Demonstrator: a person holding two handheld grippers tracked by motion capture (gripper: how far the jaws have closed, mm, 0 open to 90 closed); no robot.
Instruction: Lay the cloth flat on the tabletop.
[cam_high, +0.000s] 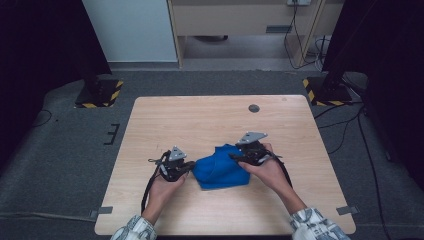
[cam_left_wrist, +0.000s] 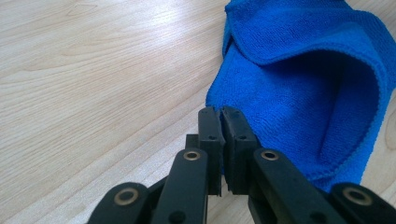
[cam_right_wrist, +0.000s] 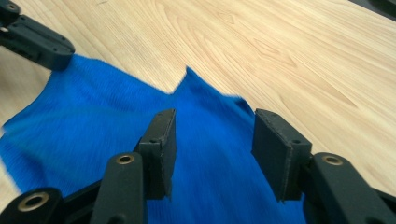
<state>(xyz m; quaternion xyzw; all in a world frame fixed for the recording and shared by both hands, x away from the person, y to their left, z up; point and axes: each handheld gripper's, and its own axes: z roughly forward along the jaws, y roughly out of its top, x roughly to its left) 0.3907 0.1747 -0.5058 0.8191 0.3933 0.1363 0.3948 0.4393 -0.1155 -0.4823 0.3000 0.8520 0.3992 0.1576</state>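
Observation:
A blue cloth (cam_high: 220, 170) lies rumpled and partly folded over itself at the middle of the wooden table (cam_high: 210, 120). My left gripper (cam_high: 189, 167) is low at the cloth's left corner. In the left gripper view its jaws are pressed together (cam_left_wrist: 220, 114) right at the corner of the cloth (cam_left_wrist: 303, 88), and they appear to pinch its edge. My right gripper (cam_high: 237, 157) is at the cloth's upper right. Its jaws stand wide apart (cam_right_wrist: 212, 140) just above the cloth (cam_right_wrist: 93, 130), with nothing between them. The left gripper (cam_right_wrist: 37, 39) shows at the far corner.
A small dark round cap (cam_high: 254, 108) sits in the tabletop near the far edge. Bare wood surrounds the cloth on all sides. Dark stands with yellow-black striped bases (cam_high: 100, 92) are on the floor beyond the table's far corners.

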